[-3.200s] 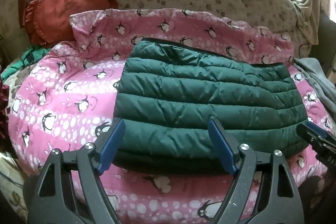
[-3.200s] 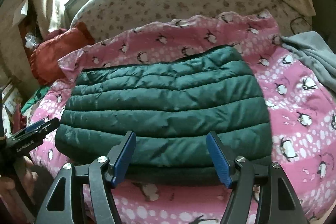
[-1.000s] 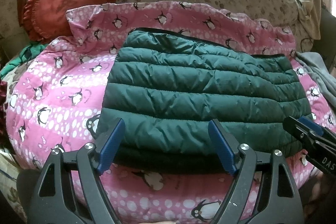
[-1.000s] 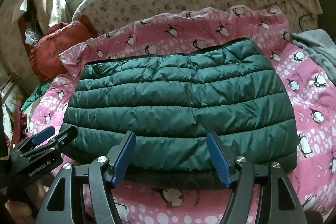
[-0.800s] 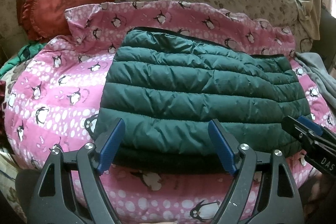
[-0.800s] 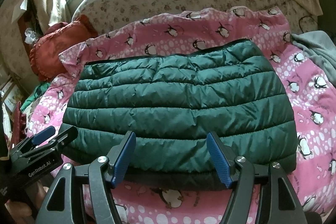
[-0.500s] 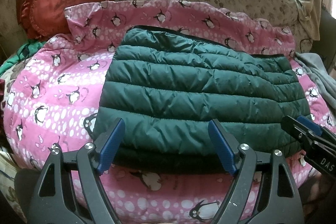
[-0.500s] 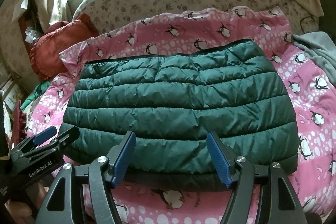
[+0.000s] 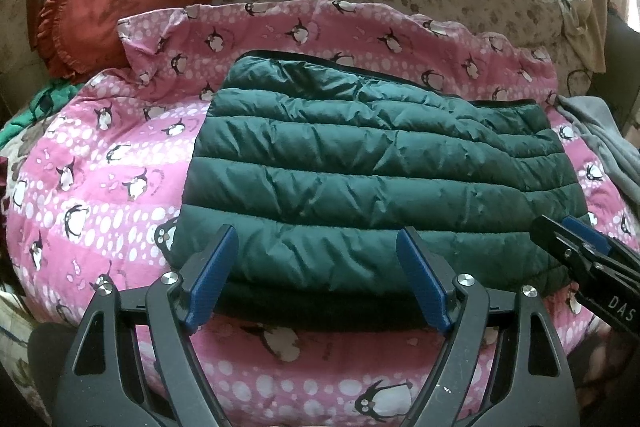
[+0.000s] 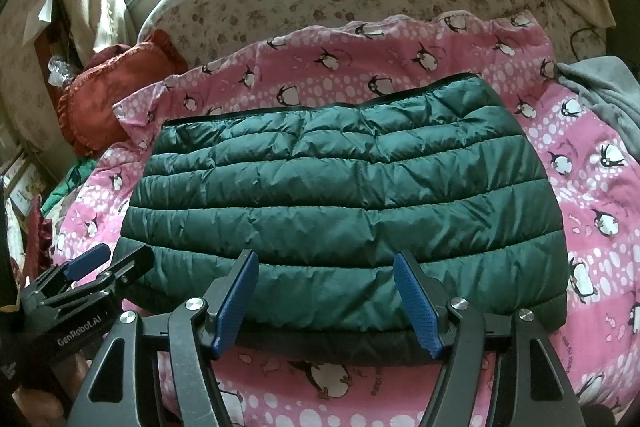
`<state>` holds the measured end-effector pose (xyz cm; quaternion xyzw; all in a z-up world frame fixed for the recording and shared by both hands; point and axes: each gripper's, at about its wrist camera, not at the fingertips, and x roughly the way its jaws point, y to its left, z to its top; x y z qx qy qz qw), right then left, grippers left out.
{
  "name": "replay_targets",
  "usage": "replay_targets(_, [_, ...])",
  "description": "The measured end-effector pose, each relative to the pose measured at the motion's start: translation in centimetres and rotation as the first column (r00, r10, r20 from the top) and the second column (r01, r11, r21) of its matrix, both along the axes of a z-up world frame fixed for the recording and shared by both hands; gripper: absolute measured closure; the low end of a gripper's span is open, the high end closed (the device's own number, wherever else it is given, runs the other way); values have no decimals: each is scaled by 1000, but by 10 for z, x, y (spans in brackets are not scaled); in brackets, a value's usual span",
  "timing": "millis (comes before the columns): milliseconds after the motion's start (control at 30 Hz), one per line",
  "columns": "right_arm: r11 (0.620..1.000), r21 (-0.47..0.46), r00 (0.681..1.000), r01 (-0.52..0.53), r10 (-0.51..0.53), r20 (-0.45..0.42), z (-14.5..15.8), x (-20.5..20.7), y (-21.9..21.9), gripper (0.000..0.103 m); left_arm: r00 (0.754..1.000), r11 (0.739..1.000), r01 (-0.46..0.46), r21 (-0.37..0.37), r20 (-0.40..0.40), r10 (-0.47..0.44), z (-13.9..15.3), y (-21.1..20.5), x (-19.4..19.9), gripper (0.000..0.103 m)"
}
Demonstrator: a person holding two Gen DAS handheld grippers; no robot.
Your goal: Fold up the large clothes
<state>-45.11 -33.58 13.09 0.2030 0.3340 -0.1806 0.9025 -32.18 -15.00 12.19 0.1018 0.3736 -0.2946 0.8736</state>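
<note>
- The dark green quilted puffer jacket (image 9: 380, 187) lies flat on the pink penguin-print blanket (image 9: 100, 187) covering the bed, already folded into a broad rectangle with its stitched baffles running side to side.
- By its look, the jacket is light, soft and springy. The shiny shell is probably slippery, and the padding will likely puff back open once released, so a fold will need pressing down.
- The best hold seems to be the thick near hem, which shows a dark doubled edge. Its two near corners offer enough bulk to pinch, whereas the smooth top panel would slide away.
- The left gripper (image 9: 316, 279) has its blue-padded fingers (image 9: 210, 277) spread wide, holding nothing. They hover just off the jacket's near edge, toward its left part; I cannot tell whether the tips brush the fabric.
- The right gripper (image 10: 326, 301) is likewise spread wide and empty, poised at the near hem around the jacket's middle to right part.
- From the jacket, a red ruffled cushion (image 9: 108, 15) sits well apart at the far left, and a grey cloth (image 10: 604, 99) lies just off its far right corner.
</note>
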Motion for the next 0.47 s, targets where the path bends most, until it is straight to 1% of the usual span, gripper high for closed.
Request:
replay_targets(133, [1000, 1, 1000, 1, -1, -1, 0, -1, 0, 36, 1000, 1000, -1, -2, -4, 1, 0, 0, 0, 21])
replay_targets(400, [1000, 4, 1000, 1, -1, -4, -1, 1, -1, 36, 1000, 1000, 8, -6, 15, -8, 0, 0, -1, 21])
replay_targets(467, [1000, 16, 1000, 1, -1, -3, -2, 2, -3, 36, 1000, 1000, 12, -6, 5, -12, 0, 1, 4, 21])
